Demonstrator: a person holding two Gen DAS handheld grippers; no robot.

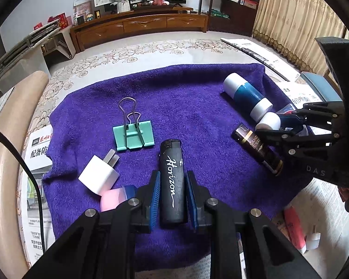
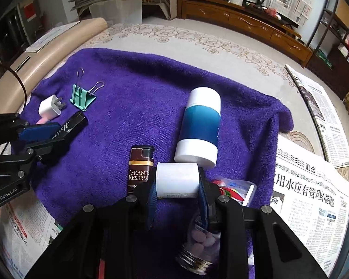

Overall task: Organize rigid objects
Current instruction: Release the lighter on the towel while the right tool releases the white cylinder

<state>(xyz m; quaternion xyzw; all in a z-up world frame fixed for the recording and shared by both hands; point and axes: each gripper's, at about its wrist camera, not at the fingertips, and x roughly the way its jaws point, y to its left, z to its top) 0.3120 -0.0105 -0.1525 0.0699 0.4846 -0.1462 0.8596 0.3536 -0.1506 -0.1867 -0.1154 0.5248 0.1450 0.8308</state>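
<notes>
A purple towel [image 1: 186,107] [image 2: 139,88] holds the objects. My left gripper [image 1: 172,196] has its blue pads on both sides of a black "Horizon" lighter [image 1: 172,181] [image 2: 69,125]; the gripper also shows in the right wrist view [image 2: 39,137]. My right gripper [image 2: 176,195] [image 1: 281,125] is shut on a small white-capped bottle [image 2: 177,181] [image 1: 267,121]. A brown "Grand Reserve" lighter [image 2: 139,169] [image 1: 256,148] lies just left of it. A blue and white bottle [image 2: 200,127] [image 1: 246,95] lies beyond.
A green binder clip [image 1: 133,134] [image 2: 82,96], a white plug [image 1: 100,174] [image 2: 50,108] and a pink object [image 1: 111,197] lie at the left. A jar of pills [image 2: 202,244] sits under my right gripper. Newspapers [image 2: 309,197] surround the towel.
</notes>
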